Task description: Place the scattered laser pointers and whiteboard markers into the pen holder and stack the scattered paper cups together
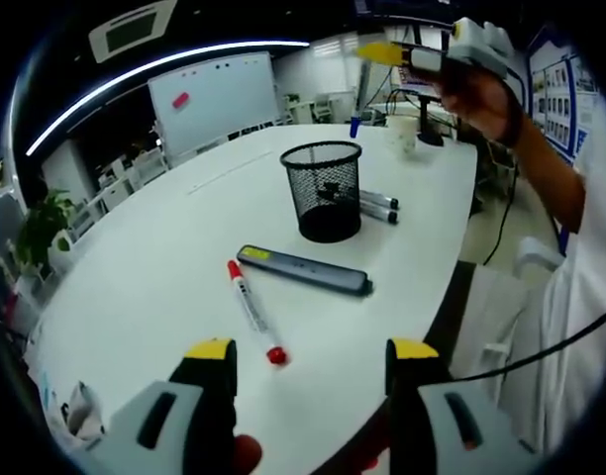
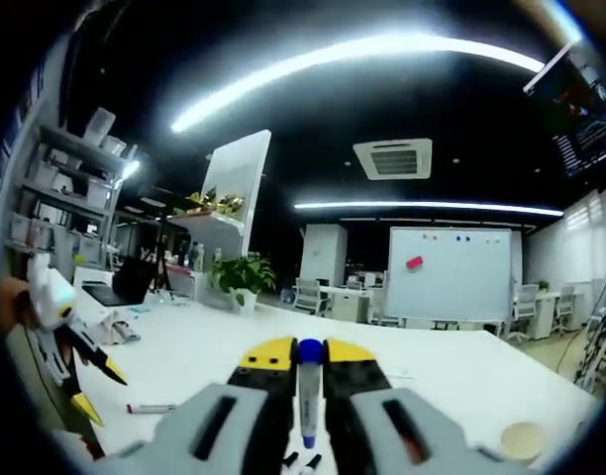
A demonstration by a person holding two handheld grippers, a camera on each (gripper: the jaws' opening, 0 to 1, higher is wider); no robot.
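Note:
My left gripper [image 1: 313,351] hovers open over the near edge of the white table [image 1: 164,257]. Just ahead of it lie a red-capped whiteboard marker [image 1: 252,309] and a dark grey laser pointer [image 1: 303,269]. Behind them stands the black mesh pen holder [image 1: 325,190], with two more markers [image 1: 379,206] lying at its right side. My right gripper [image 2: 309,358] is raised high above the table, shut on a blue-capped whiteboard marker [image 2: 309,396]. A hand holds that gripper [image 1: 380,49] up at the top right. A paper cup [image 2: 524,440] lies on the table, low right.
A person in white stands at the table's right edge [image 1: 580,297]. The left gripper [image 2: 100,391] comes in from the left in the right gripper view, near a red marker [image 2: 150,408]. Whiteboard [image 1: 214,94], chairs and desks stand beyond the table. A plant [image 1: 41,228] is on the left.

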